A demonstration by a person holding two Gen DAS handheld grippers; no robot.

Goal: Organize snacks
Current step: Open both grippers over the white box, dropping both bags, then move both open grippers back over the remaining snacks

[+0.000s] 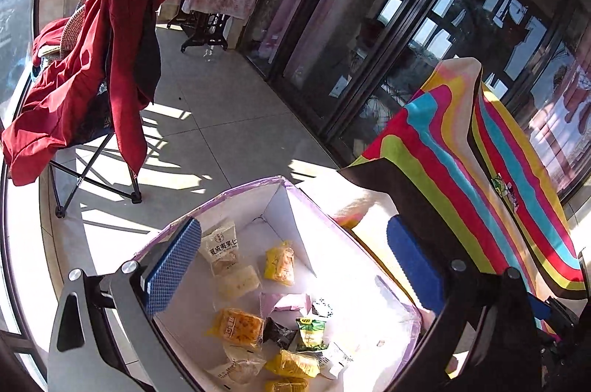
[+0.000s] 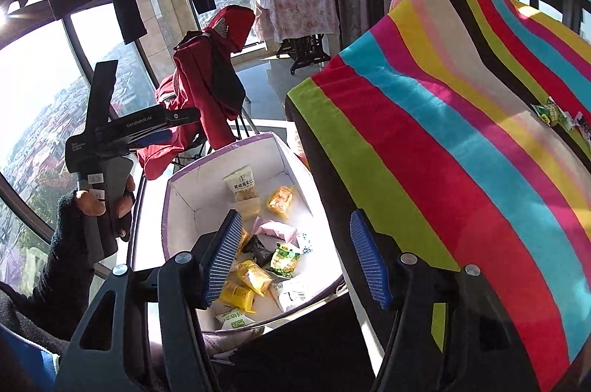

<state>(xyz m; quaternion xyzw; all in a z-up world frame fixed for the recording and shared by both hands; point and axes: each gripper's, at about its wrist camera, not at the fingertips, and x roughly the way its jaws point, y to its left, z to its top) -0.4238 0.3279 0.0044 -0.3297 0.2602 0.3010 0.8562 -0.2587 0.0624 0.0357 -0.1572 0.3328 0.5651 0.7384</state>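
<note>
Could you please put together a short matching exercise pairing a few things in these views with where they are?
Things:
1. pink packet
2. green snack pack
3. red jacket
4. left gripper

Places:
A. draped over a folding chair
B. lying on the striped cloth
C. open above the box
D. inside the white box among other snacks

Pairs: 1-D, 2-B, 3-A, 4-C

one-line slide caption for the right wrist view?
Open right gripper above the snack box, striped cloth alongside, a few snacks left on it.
</note>
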